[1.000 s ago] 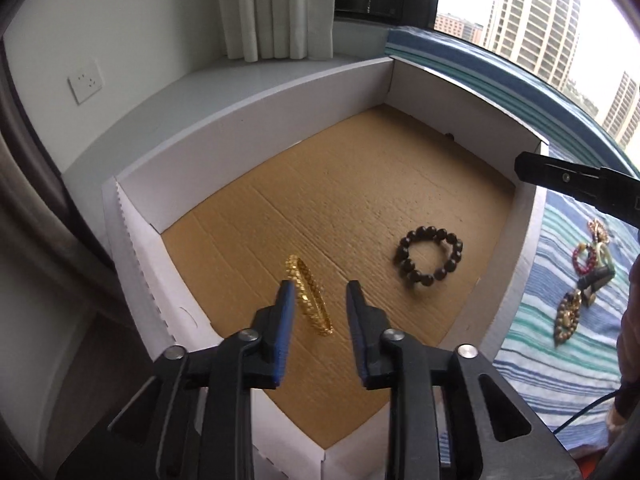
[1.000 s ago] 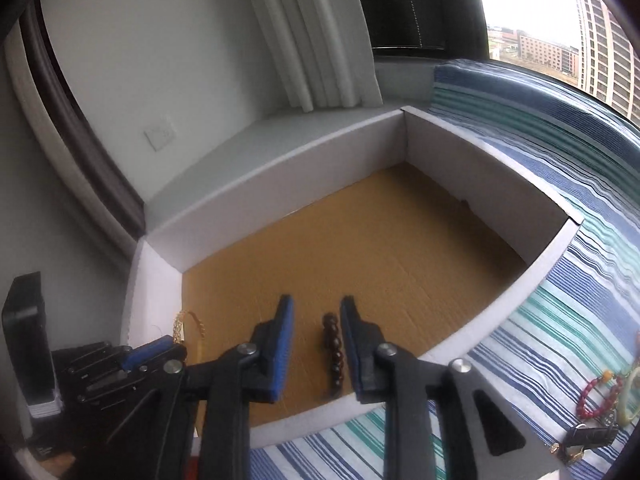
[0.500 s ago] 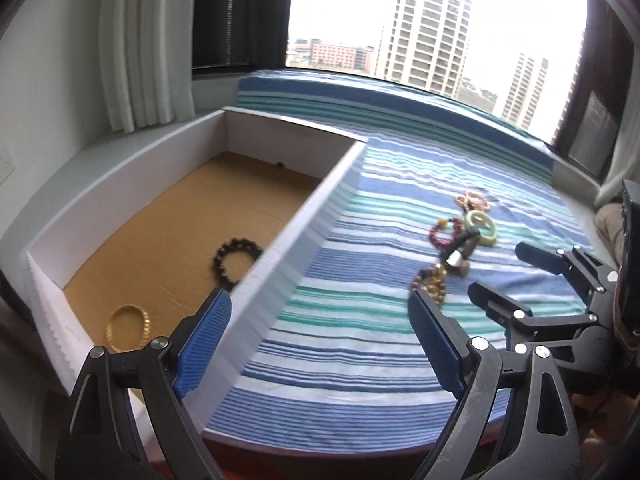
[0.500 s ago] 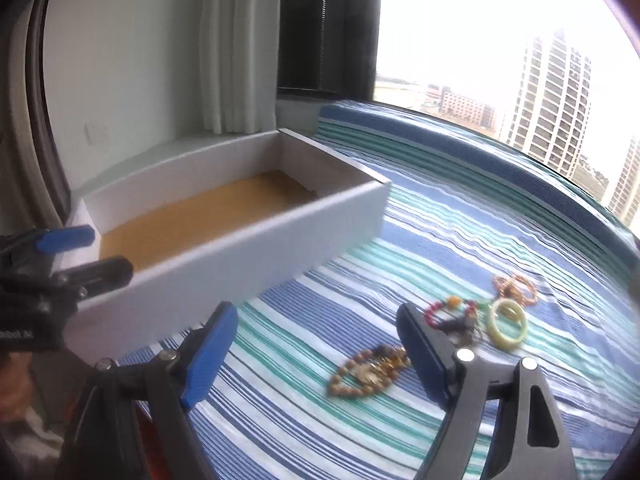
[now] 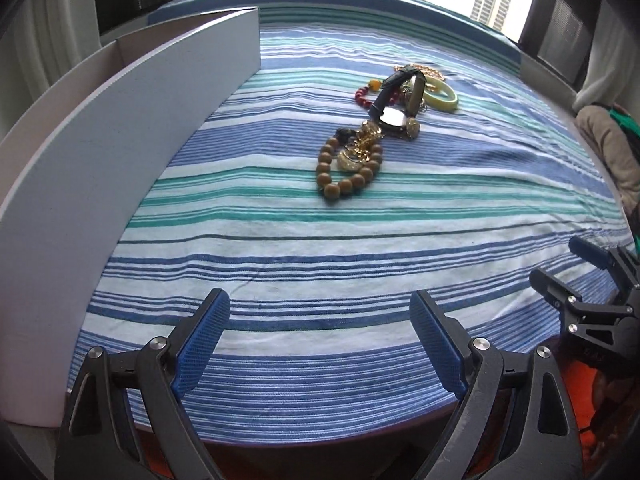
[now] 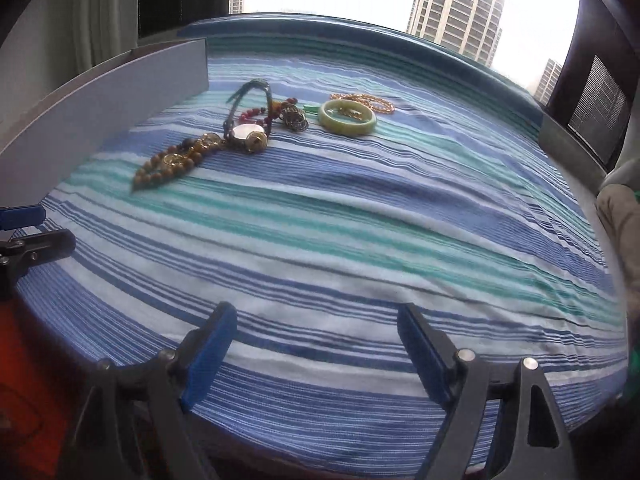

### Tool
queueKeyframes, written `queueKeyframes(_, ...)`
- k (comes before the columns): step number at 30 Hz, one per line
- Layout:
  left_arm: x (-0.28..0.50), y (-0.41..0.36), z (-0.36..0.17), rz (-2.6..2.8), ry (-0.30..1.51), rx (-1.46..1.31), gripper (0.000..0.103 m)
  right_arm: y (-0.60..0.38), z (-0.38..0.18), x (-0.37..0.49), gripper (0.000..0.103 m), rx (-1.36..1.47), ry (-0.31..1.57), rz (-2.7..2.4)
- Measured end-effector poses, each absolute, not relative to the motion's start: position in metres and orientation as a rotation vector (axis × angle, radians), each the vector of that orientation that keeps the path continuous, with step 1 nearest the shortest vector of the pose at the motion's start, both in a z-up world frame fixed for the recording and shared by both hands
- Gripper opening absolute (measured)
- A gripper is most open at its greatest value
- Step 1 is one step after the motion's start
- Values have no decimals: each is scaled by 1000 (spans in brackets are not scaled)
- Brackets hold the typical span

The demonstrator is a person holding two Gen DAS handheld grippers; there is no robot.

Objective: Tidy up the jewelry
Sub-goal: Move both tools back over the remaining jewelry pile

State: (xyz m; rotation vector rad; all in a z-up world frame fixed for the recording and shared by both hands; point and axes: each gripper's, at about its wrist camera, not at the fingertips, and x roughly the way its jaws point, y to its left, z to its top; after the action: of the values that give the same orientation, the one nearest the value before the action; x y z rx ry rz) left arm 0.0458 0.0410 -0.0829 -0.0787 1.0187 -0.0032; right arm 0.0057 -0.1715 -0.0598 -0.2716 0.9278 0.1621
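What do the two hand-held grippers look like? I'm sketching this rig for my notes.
Both match. The left hand-held gripper and the right hand-held gripper have black angular plastic arms with triangular cut-outs and silver pivot pins. Each finger carries a long blue textured pad. No cables, markings or sleeves show.

My right gripper [image 6: 316, 344] hangs over the striped cloth [image 6: 360, 216], jaws just swung wide, nothing between them. Far ahead I see the jewelry: bead bracelet [image 6: 160, 170], watch [image 6: 248, 134], green bangle [image 6: 347, 117], gold chain [image 6: 370, 100]. White box [image 6: 92, 112] on the left. Left gripper [image 6: 24, 236] pokes in at the left edge.
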Motion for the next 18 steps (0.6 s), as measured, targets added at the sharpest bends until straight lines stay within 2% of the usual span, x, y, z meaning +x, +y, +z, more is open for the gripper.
queueKeyframes(7, 49, 34, -102, 28, 1033, -26, 93, -173, -72, 5, 84, -252, 953, 165)
queueKeyframes(14, 49, 33, -106, 35, 1033, -22, 102, -174, -74, 5, 85, -231, 960, 164)
queueKeyframes(18, 49, 33, -108, 38, 1036, -21, 103, -178, -76, 5, 86, -195, 970, 167)
